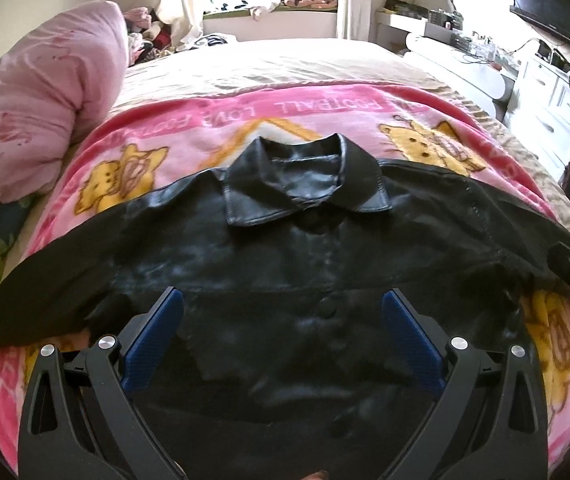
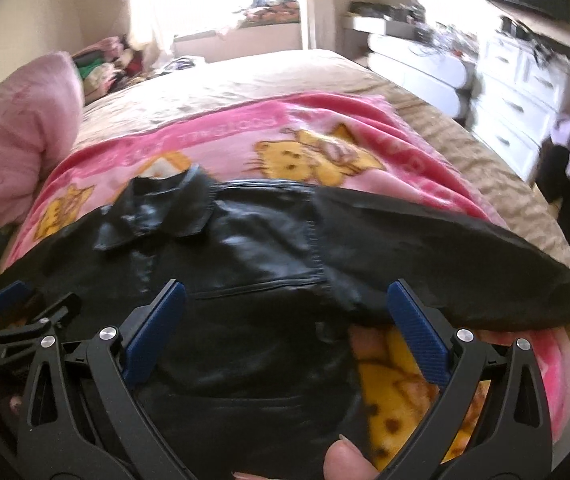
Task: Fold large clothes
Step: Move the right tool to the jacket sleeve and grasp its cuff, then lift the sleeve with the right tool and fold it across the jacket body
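Note:
A black leather jacket (image 1: 285, 248) lies flat and face up on a pink cartoon blanket (image 1: 189, 136), collar (image 1: 305, 184) toward the far side and both sleeves spread out sideways. My left gripper (image 1: 283, 304) hovers open over the jacket's front near a button, holding nothing. In the right wrist view the same jacket (image 2: 253, 248) shows with its right sleeve (image 2: 465, 272) stretched to the right. My right gripper (image 2: 285, 296) is open above the jacket's right side near the armpit, empty. The left gripper (image 2: 17, 308) shows at the left edge there.
The blanket covers a bed with a beige sheet (image 1: 285, 60). A rolled pink duvet (image 1: 41, 112) lies at the left. White drawers (image 2: 525, 92) and a cluttered desk stand to the right, a wall television (image 1: 557, 0) above. A thumb (image 2: 345, 464) shows at the bottom.

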Available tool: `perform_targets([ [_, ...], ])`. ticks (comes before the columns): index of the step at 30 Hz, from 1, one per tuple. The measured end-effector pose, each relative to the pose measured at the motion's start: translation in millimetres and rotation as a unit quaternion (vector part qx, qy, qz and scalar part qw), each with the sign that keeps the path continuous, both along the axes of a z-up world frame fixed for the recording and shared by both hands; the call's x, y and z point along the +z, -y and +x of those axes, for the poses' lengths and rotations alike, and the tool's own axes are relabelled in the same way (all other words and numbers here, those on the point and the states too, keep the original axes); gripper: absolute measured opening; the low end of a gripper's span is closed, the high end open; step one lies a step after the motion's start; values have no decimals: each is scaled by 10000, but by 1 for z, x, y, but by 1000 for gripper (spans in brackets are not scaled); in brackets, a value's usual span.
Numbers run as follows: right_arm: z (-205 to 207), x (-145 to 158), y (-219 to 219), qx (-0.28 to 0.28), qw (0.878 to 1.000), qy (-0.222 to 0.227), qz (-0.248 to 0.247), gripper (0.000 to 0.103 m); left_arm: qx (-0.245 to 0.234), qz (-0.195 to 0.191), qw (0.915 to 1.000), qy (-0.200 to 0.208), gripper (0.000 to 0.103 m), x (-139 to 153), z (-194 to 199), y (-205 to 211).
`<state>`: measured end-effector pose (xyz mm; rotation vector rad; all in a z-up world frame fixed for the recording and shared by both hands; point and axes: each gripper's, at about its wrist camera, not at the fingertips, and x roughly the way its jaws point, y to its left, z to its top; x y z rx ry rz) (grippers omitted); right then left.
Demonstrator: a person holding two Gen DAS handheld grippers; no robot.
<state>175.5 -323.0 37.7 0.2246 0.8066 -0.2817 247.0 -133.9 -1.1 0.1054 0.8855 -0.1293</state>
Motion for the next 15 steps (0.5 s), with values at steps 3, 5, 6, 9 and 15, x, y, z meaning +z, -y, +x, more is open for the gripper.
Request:
perform_targets([
  [3, -1, -10, 26, -341, 9993, -55, 145, 95, -74, -16, 10000, -54, 99, -5, 10, 14],
  [5, -6, -17, 48, -612, 9976, -78, 329, 95, -132, 28, 9999, -70, 99, -8, 14, 25],
  [6, -9, -19, 58, -737, 9964, -88, 405, 95, -152, 49, 9998, -83, 99, -10, 15, 28],
  [9, -19, -22, 82, -1000, 9934, -62, 552, 95, -222, 80, 9996, -144, 99, -17, 21, 43],
  [15, -37, -28, 125, -1507, 9857, -3, 748, 95, -404, 122, 9987, -278, 99, -31, 28, 73],
])
